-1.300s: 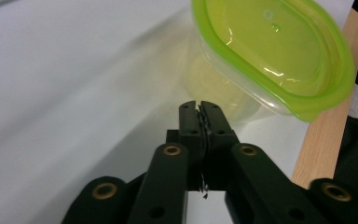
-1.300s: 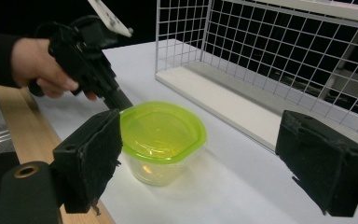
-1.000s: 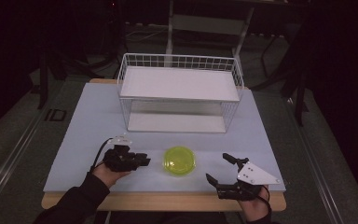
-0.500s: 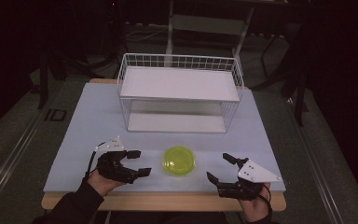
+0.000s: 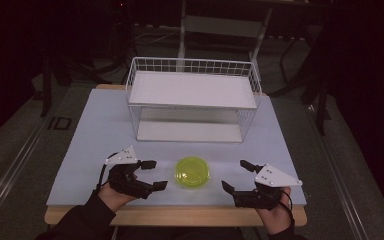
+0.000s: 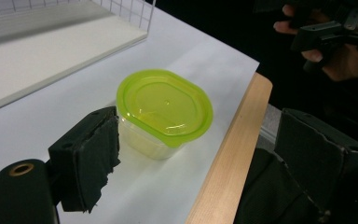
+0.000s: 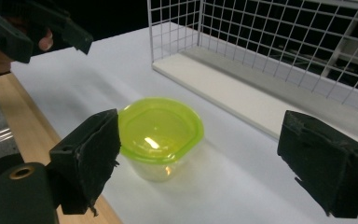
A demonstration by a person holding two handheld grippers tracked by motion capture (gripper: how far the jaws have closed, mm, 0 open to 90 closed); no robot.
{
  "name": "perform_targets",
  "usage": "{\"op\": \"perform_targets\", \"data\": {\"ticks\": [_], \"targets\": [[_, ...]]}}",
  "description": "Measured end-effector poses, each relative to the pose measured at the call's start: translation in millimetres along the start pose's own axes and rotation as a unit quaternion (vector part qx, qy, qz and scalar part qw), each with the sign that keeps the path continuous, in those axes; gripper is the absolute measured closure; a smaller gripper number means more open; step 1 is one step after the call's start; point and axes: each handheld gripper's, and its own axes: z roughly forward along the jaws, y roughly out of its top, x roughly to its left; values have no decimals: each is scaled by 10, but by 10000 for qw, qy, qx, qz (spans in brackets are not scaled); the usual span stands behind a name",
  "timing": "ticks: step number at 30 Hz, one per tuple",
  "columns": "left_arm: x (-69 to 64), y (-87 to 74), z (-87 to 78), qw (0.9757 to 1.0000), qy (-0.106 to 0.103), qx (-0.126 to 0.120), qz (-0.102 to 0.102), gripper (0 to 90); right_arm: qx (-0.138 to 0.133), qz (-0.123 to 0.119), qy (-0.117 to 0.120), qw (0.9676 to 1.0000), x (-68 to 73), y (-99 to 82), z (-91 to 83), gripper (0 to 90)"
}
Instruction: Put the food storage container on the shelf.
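Observation:
A small clear tub with a lime-green lid (image 5: 192, 172) (image 6: 165, 105) (image 7: 161, 128) stands near the table's front edge, between my two grippers. My left gripper (image 5: 155, 174) (image 6: 198, 126) is just left of the tub and points at it. Its jaws have just been opening and now stand open, with nothing between them. My right gripper (image 5: 234, 175) (image 7: 200, 140) sits to the right of the tub, facing it. Its jaws have opened slightly further and are wide apart, clear of the tub.
A white wire rack (image 5: 192, 90) with an upper shelf and a lower board stands at the back middle of the pale table mat (image 5: 95, 130). A wooden table edge (image 5: 180, 216) runs along the front. Dark floor surrounds the table.
The left gripper's jaws went from nearly shut to open, and that hand rose a little and turned so its grey plate shows. The right gripper and the tub stayed put.

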Motion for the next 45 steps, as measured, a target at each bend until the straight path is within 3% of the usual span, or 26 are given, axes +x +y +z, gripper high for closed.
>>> {"op": "perform_targets", "data": {"ticks": [8, 14, 17, 21, 22, 26, 27, 31, 33, 35, 36, 37, 38, 39, 40, 42, 43, 45], "targets": [[-5, 84, 85, 9998, 19, 115, -184, 150, 157, 131, 210, 9996, -26, 60, 113, 115], [45, 137, 238, 9987, -56, 57, -495, 150, 469, 653, 335, 9962, -161, 96, 262, 151], [76, 128, 307, 9982, -24, 56, -603, 150, 529, 698, 321, 9956, -177, 94, 290, 159], [187, 56, 472, 9950, 85, 239, -964, 160, 856, 1042, 493, 9896, -273, 63, 492, 268], [212, 37, 499, 9939, 203, 296, -1039, 180, 922, 1079, 528, 9885, -283, 59, 523, 303], [282, -26, 551, 9902, 209, 348, -1340, 230, 1281, 1593, 752, 9760, -339, 35, 693, 374], [293, -36, 560, 9889, 279, 379, -1411, 250, 1372, 1769, 810, 9712, -353, 24, 741, 411], [347, -83, 606, 9832, 233, 466, -1751, 266, 1702, 2322, 812, 9542, -396, -20, 879, 452], [361, -107, 630, 9806, 223, 515, -1876, 307, 1867, 2627, 897, 9424, -420, -50, 938, 484], [378, -132, 656, 9774, 155, 617, -2014, 330, 1981, 2858, 941, 9329, -443, -85, 978, 501], [388, -145, 671, 9748, 101, 648, -2133, 368, 2037, 2936, 972, 9289, -452, -102, 998, 517], [388, -145, 671, 9748, 101, 648, -2133, 383, 2037, 2936, 972, 9289, -452, -102, 998, 517], [406, -170, 695, 9716, 61, 700, -2259, 383, 2074, 3033, 990, 9248, -462, -117, 1012, 542], [416, -183, 700, 9693, 20, 683, -2363, 437, 2161, 3186, 1038, 9171, -483, -146, 1045, 558], [428, -193, 704, 9681, 1, 697, -2408, 453, 2194, 3229, 1032, 9149, -488, -156, 1056, 578], [449, -209, 716, 9661, -100, 679, -2490, 506, 2282, 3362, 1081, 9073, -497, -180, 1090, 596], [449, -209, 716, 9661, -100, 679, -2490, 528, 2282, 3362, 1081, 9073, -497, -180, 1090, 596], [455, -215, 715, 9651, -186, 610, -2540, 563, 2351, 3437, 1085, 9027, -495, -194, 1118, 646]]}}
